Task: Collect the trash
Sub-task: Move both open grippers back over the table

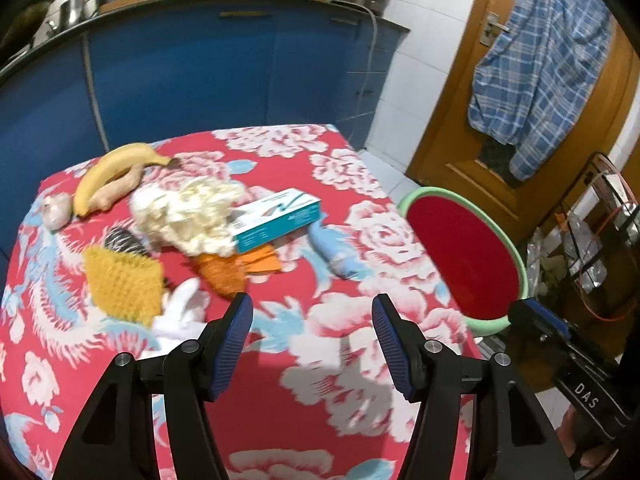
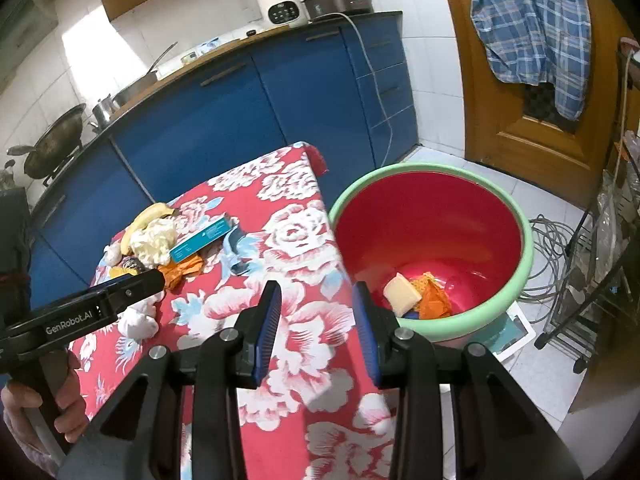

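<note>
Between pickups: left gripper wide and empty, right gripper empty beside the bucket; next, the near white tissue.

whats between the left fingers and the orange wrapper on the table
Only bare red floral tablecloth, seen in the left wrist view. The orange wrapper lies just beyond the left gripper, with white crumpled paper off to the side.

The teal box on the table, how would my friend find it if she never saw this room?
Start at the table with the red flowered cloth. Near its middle lies a heap of scraps, and the teal box lies flat on it, between the cream crumpled wad and the pale blue tube. It alone has straight edges and printed white lettering.
</note>
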Motion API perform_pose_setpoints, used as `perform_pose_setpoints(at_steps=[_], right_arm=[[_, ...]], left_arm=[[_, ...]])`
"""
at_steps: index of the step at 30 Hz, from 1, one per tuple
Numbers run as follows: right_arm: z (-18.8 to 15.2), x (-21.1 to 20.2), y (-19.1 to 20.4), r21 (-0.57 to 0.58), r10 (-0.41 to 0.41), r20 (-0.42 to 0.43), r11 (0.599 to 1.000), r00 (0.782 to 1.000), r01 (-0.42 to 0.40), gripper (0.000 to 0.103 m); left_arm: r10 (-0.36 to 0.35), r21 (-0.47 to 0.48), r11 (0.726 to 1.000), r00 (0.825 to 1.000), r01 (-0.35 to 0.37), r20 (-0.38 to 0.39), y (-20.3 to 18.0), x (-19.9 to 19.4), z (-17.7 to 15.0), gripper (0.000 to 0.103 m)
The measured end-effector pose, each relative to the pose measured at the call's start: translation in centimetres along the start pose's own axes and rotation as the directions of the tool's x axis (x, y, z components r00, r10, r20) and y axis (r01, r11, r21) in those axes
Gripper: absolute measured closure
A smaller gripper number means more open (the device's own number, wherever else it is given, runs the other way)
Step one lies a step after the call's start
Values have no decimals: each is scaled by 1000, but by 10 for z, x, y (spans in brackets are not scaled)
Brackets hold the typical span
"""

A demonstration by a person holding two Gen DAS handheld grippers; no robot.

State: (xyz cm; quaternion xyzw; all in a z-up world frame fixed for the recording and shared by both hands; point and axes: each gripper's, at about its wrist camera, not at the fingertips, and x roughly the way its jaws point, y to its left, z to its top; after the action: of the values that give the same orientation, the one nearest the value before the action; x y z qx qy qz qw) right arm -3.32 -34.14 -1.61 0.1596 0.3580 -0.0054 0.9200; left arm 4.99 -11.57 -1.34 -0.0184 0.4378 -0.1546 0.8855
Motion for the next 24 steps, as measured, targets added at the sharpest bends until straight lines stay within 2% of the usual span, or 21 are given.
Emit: perform_pose_setpoints(at_steps=[12,15,24], right_arm=[[-2,12,23,-39,16,-31,999,999,-17,64],[-2,17,28,-52,17,-39,998,999,-19,59],[0,36,46,-103,27,-79,994,997,-35,59]], left_arm=[[93,-68,993,995,-94,-26,47,4,-18,40],[112,-82,990,993,-115,-37,57,7,-22,40],[138,-113,983,988,-145,-68,73,19,-30,40]])
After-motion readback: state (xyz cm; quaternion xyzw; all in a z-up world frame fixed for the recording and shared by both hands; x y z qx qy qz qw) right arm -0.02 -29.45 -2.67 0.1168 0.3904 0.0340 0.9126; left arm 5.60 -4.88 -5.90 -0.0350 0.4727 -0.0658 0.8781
